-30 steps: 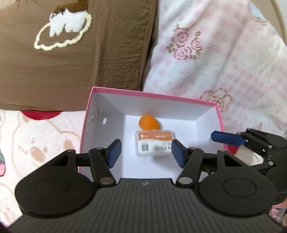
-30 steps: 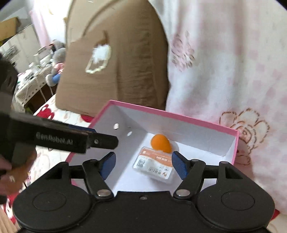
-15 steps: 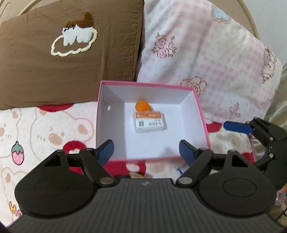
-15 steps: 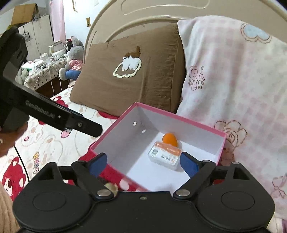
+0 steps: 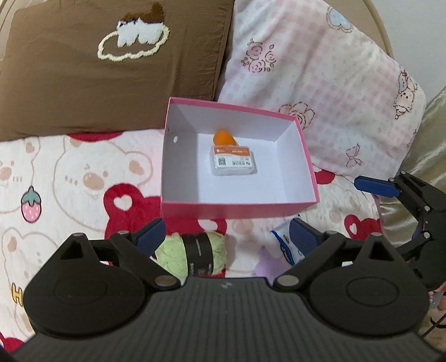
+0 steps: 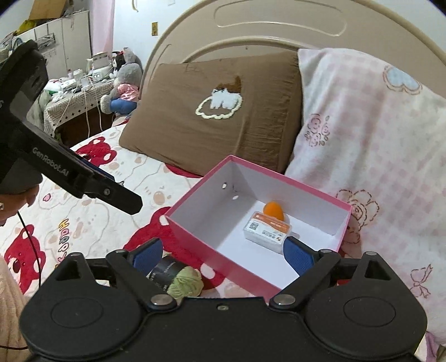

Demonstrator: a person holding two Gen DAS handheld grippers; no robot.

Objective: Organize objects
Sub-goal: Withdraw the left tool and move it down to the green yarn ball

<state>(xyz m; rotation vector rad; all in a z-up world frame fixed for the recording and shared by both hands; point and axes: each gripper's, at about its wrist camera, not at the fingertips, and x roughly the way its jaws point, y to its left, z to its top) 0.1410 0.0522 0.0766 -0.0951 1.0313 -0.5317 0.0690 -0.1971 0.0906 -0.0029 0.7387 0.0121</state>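
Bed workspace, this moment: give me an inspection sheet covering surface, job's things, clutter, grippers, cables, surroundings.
Surface: bear-print blanket on a bed.
Job's things: pink box open, holding an orange egg-shaped item and a labelled clear case; green yarn ball and blue-white packet lie outside, in front of the box.
Clutter: nothing seen.
Grippers: left gripper open, empty, jaws just opened; right gripper open, empty.
Cables: thin black cable at left edge.
Surroundings: brown pillow, pink checked pillow, headboard, cluttered side table.

Yarn ball partly behind left tool; blue-white packet half hidden
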